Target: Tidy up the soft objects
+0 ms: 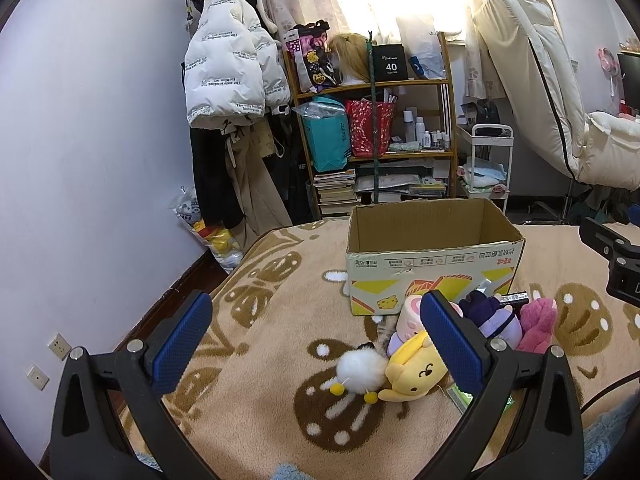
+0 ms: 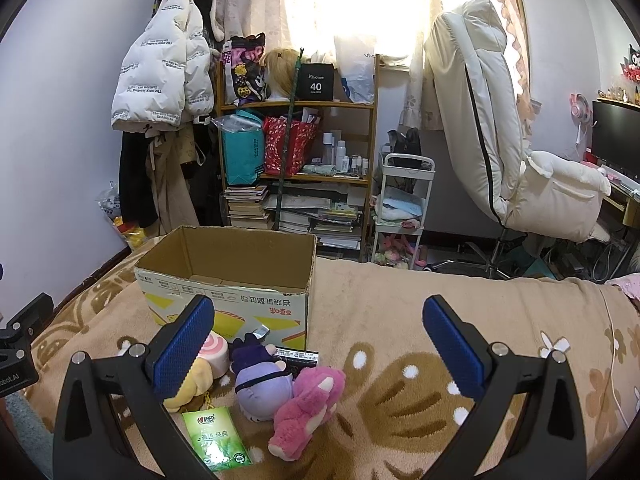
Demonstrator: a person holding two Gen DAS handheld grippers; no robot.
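An open cardboard box stands on the patterned blanket; it also shows in the right wrist view. In front of it lie soft toys: a white pom-pom, a yellow bear plush, a pink-and-white roll, a purple plush and a pink plush. My left gripper is open and empty, above the blanket just left of the toys. My right gripper is open and empty, hovering over the purple and pink plush.
A green packet and a dark small box lie among the toys. Beyond the bed are a cluttered shelf, hanging coats, a white trolley and a padded chair. The bed edge drops at the left.
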